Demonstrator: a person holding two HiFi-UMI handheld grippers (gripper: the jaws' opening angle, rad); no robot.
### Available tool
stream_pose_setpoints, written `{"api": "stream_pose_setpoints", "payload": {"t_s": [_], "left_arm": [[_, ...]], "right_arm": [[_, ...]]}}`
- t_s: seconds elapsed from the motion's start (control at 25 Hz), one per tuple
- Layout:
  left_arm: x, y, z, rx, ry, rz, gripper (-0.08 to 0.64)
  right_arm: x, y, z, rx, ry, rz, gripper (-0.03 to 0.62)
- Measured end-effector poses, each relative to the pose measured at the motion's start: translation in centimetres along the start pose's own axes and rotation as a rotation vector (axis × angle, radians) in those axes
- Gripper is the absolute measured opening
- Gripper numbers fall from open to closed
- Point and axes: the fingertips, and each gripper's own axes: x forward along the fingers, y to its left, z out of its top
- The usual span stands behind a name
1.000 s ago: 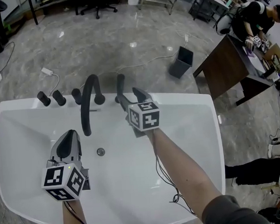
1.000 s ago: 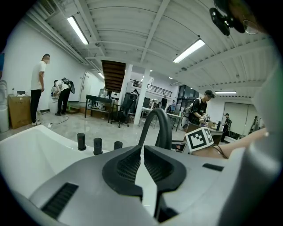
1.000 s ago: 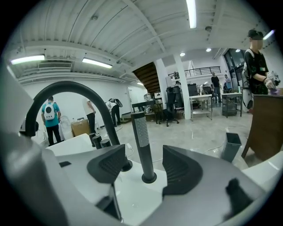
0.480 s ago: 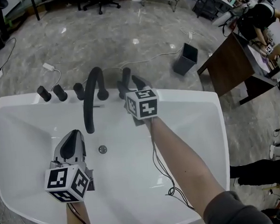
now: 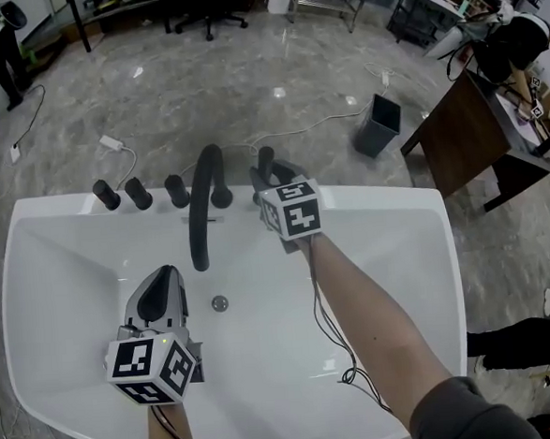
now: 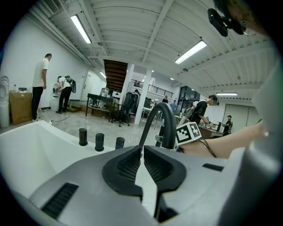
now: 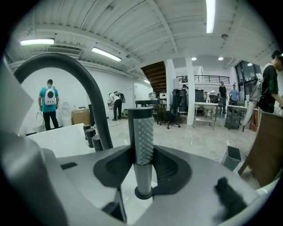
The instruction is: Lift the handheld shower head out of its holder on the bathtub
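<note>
The handheld shower head (image 5: 266,160) is a dark upright stick with a nubbed face (image 7: 140,137). It stands in its holder (image 7: 142,193) on the white bathtub's far rim (image 5: 386,197), right of the black arched faucet (image 5: 202,205). My right gripper (image 5: 270,172) reaches it from the near side. Its jaws are closing, and the pads (image 7: 116,165) touch the stick on both sides (image 7: 141,152). My left gripper (image 5: 160,278) hovers over the tub basin near the drain (image 5: 220,304). It is shut with nothing in it (image 6: 142,150).
Three black knobs (image 5: 139,192) stand on the rim left of the faucet. A dark bin (image 5: 377,125) and a white cable (image 5: 297,126) lie on the marble floor behind the tub. A brown table (image 5: 476,143) and people stand at the right.
My right gripper has slid up to the shower head and its jaws have narrowed onto it. The left gripper has stayed over the basin.
</note>
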Motion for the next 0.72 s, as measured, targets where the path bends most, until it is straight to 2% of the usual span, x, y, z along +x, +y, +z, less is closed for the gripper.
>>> {"api": "stream_pose_setpoints", "payload": {"t_s": [0.12,0.36,0.72], "left_arm": [[-0.3,-0.5,0.2,0.014,0.004,-0.005,0.032],[-1.1,-1.6,1.4,0.031,-0.011,-0.016,0.032],[-2.4,-3.8,3.0,0.060,-0.010,-0.050,0.032]], "right_arm": [[-0.7,0.1,0.0,-0.001,0.011,0.008,0.145],[-3.6,0.3,2.1,0.012,-0.089,-0.005,0.144],[-8.6,0.3,5.9,0.033,-0.172,-0.001,0.144]]}}
